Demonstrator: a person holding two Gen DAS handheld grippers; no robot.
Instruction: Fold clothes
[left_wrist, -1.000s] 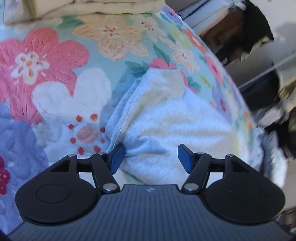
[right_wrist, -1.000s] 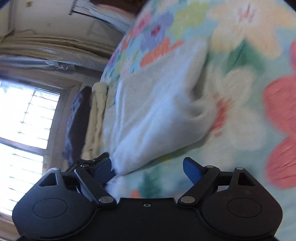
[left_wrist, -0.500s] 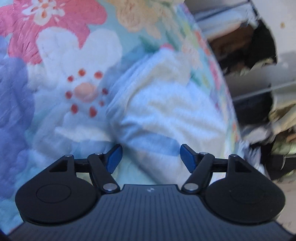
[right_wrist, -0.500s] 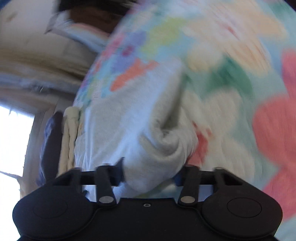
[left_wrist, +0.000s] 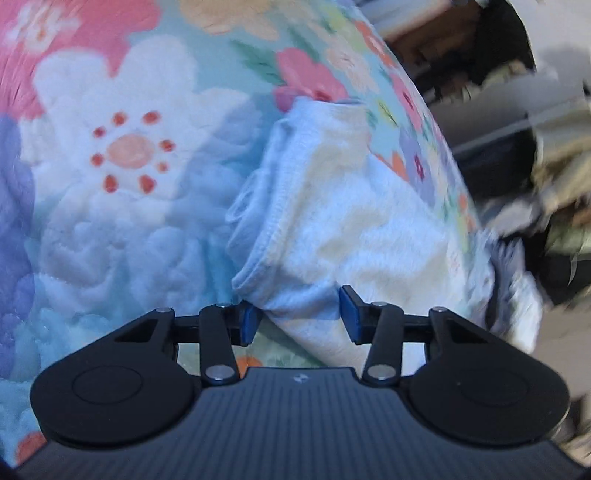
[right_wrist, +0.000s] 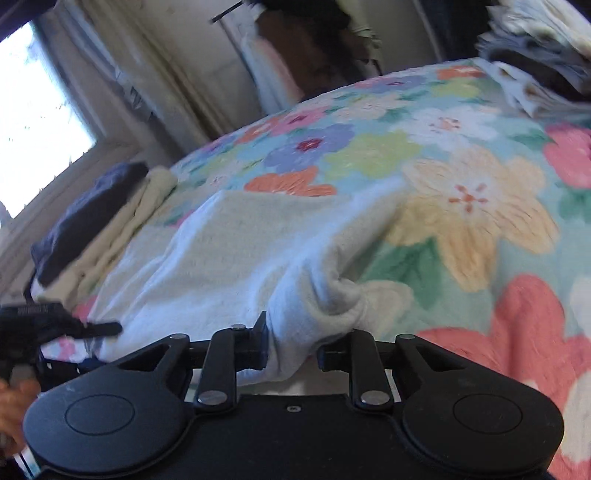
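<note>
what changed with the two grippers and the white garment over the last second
The right gripper went from open beside the white garment to shut on a bunched corner of it, lifting that corner a little. The left gripper narrowed its jaws around the opposite corner, which now sits between them, though a gap shows, so no firm grasp yet. The garment otherwise stayed on the floral bedspread, and the folded pile did not move.

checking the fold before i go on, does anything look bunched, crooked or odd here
Yes: the white garment is bunched into a wad at the corner pinched by the right claw, with a crease running back from it. The left claw stands open around the other edge. The floral bedspread shows nothing odd.
</note>
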